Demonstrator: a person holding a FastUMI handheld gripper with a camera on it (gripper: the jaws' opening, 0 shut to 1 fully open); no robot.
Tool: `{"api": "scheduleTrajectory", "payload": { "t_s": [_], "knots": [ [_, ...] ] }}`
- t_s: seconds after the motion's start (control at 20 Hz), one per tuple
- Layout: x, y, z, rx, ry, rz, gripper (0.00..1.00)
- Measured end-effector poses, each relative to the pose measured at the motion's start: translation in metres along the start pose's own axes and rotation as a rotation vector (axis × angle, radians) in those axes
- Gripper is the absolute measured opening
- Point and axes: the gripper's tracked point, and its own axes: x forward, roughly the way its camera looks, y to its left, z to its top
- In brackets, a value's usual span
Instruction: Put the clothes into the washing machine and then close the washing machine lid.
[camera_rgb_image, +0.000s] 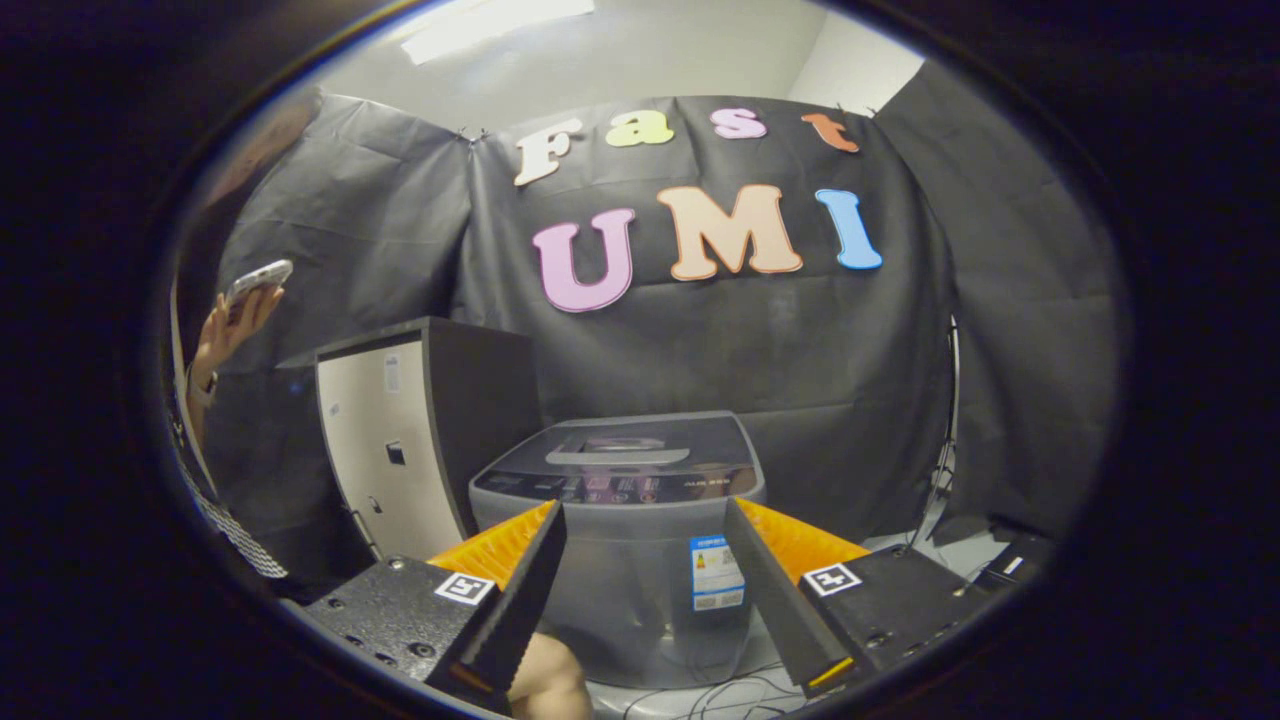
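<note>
washing machine (618, 530): grey top-loader, dead ahead at 12 o'clock beyond your fingers, standing on the floor.
lid (640, 445): lies flat and shut on the machine top, handle bar showing at its middle. That fits either a load already in and closed up, or a machine waiting to be opened; you can't tell which from here.
clothes: none visible to you; can't tell whether they sit inside the drum.
cabinet (400, 450): pale-fronted dark box at 10 o'clock, just beside the machine's left side; tight edge there, keep any swing off it.
gripper (645, 590): fingers spread wide, holding nothing, the machine front framed between them.
person's hand (235, 325): at 9 o'clock, raised, holding a phone (258, 279); stay out of that side.
open room: right of the machine toward 2–3 o'clock is free cloth wall and floor; space above the lid is free too.
cables (730, 695): loose on the floor at 6 o'clock near the machine base; don't drop low.
handling tip: if you go for the lid, come in from above, square to the handle bar.
</note>
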Motion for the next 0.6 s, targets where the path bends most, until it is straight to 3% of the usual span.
{"api": "scheduleTrajectory", "payload": {
  "t_s": [0.25,0.6],
  "knots": [
    [-0.026,0.007,-0.013,0.017,0.017,0.019,0.97],
    [-0.028,0.012,-0.017,-0.044,0.034,0.033,0.96]
  ]
}}
